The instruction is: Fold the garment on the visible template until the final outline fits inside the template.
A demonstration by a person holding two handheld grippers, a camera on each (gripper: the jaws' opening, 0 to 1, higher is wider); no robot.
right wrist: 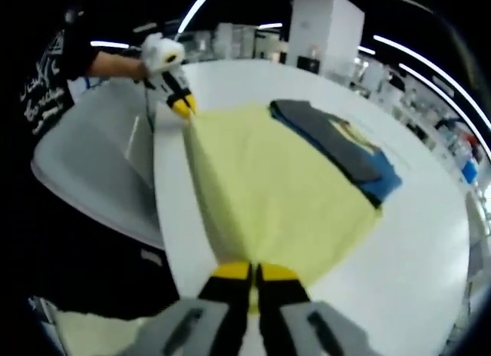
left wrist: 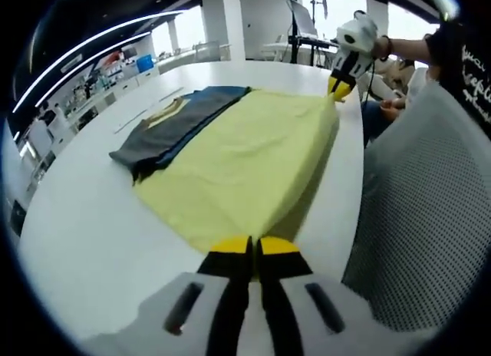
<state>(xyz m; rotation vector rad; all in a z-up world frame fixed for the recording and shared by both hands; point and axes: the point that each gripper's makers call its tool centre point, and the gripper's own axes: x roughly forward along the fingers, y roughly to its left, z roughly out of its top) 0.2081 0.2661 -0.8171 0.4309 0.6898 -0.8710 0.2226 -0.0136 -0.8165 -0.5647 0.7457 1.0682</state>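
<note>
A soft pale-yellow garment (left wrist: 245, 168) lies stretched on the smooth white tabletop (left wrist: 92, 233), beside flat dark grey and blue folded clothes (left wrist: 173, 126). The left hand-held gripper (left wrist: 253, 248) and the right hand-held gripper (right wrist: 253, 275) each pinch a near-edge corner, yellow-tipped jaws together.

Ahead of my left gripper (left wrist: 254, 247) jaws the yellow garment (left wrist: 245, 168) covers the near table (left wrist: 84, 233); to their left the white tabletop lies bare, open for a pass. Beyond, left of the jaw line, a dark folded pile (left wrist: 173, 126) blocks the way. To the right a mesh chair back (left wrist: 430, 210) crowds the table edge. My right gripper (left wrist: 341, 87) occupies the garment's far corner.
</note>
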